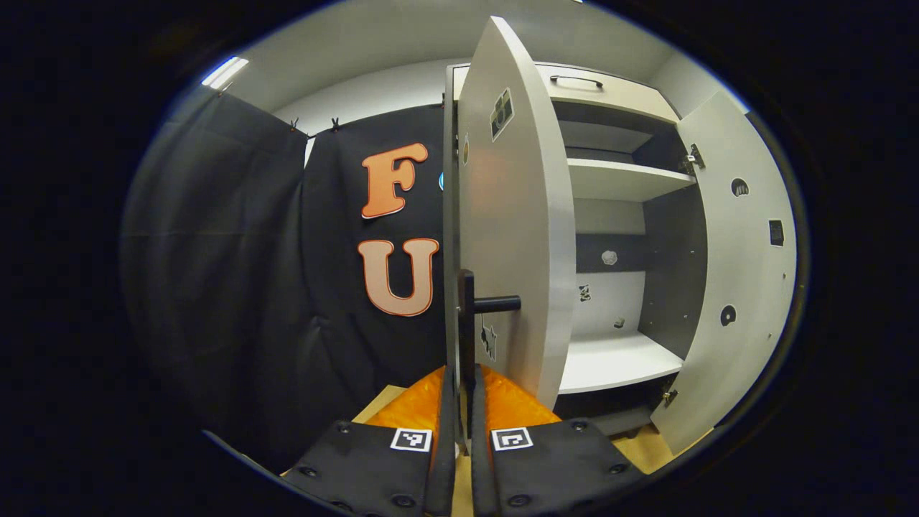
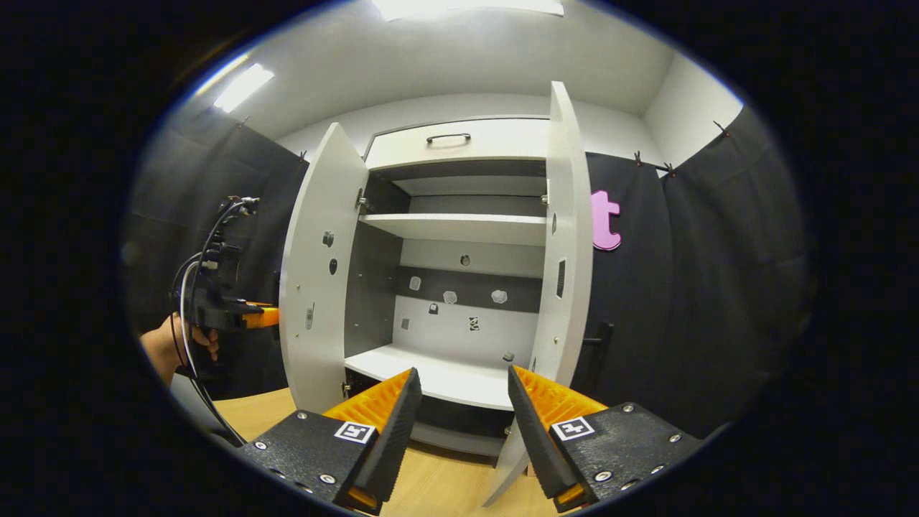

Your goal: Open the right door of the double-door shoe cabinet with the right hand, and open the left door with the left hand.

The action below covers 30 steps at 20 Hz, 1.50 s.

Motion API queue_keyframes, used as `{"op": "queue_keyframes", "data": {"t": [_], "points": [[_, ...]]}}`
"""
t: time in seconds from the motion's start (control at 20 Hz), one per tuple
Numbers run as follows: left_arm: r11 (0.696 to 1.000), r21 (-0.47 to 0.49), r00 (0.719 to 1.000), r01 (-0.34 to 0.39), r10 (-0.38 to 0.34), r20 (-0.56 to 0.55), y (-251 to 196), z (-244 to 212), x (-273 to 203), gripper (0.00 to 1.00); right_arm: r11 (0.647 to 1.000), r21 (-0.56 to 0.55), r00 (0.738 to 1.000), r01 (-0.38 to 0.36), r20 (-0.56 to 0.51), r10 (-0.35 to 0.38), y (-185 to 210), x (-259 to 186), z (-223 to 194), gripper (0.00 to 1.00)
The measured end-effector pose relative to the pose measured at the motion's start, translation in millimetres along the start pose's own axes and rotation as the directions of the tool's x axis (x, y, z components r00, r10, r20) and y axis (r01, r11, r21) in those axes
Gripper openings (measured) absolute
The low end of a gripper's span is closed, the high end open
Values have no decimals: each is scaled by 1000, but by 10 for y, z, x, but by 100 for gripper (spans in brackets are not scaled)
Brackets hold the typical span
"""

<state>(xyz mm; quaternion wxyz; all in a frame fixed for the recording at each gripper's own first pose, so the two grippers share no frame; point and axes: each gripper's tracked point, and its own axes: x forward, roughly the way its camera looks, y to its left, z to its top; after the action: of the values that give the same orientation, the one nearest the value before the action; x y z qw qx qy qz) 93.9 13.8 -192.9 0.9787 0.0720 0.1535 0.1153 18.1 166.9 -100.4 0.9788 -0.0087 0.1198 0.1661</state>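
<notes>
Both doors of the shoe cabinet (image 2: 459, 215) are swung open. The left door's handle (image 1: 467, 316) is pinched by the left hand-held gripper (image 1: 463, 402). The right hand-held gripper (image 2: 459, 402) is spread, apart from the right door (image 2: 567, 251).

The pale grey double-door shoe cabinet (image 2: 459, 143) looks like smooth, matt laminated board, and its white shelves (image 2: 459, 226) have the same even finish. On the left door (image 1: 513, 215) the black bar handle (image 1: 467, 316) looks like matt metal or plastic; which one cannot be told. A thin dark drawer pull (image 2: 447, 136) at the top has a slight sheen. The light wood floor (image 2: 445, 481) near the cabinet is smooth with faint grain. The black booth curtain (image 1: 237, 287) is soft, matt cloth hanging in folds.
</notes>
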Motion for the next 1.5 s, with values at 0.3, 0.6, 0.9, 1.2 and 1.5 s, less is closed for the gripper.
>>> {"op": "queue_keyframes", "data": {"t": [0.3,0.6,0.9,1.2,1.5], "points": [[1000,-21,1000,-15,15,7,285,17,19,7,1000,-18,1000,-6,-6,6,99,88,4,78],[993,60,994,-103,100,47,553,163,-187,8,1000,-21,1000,20,6,-20,39,125,86,78],[996,25,986,-86,81,148,413,564,-605,22,1000,-9,1000,17,16,-17,9,138,149,78],[999,18,976,29,-32,214,-220,807,-860,46,1000,25,1000,12,25,-12,-68,107,236,79],[996,7,967,85,-84,241,-649,944,-986,59,999,46,998,19,60,-22,-250,15,379,82]]}}
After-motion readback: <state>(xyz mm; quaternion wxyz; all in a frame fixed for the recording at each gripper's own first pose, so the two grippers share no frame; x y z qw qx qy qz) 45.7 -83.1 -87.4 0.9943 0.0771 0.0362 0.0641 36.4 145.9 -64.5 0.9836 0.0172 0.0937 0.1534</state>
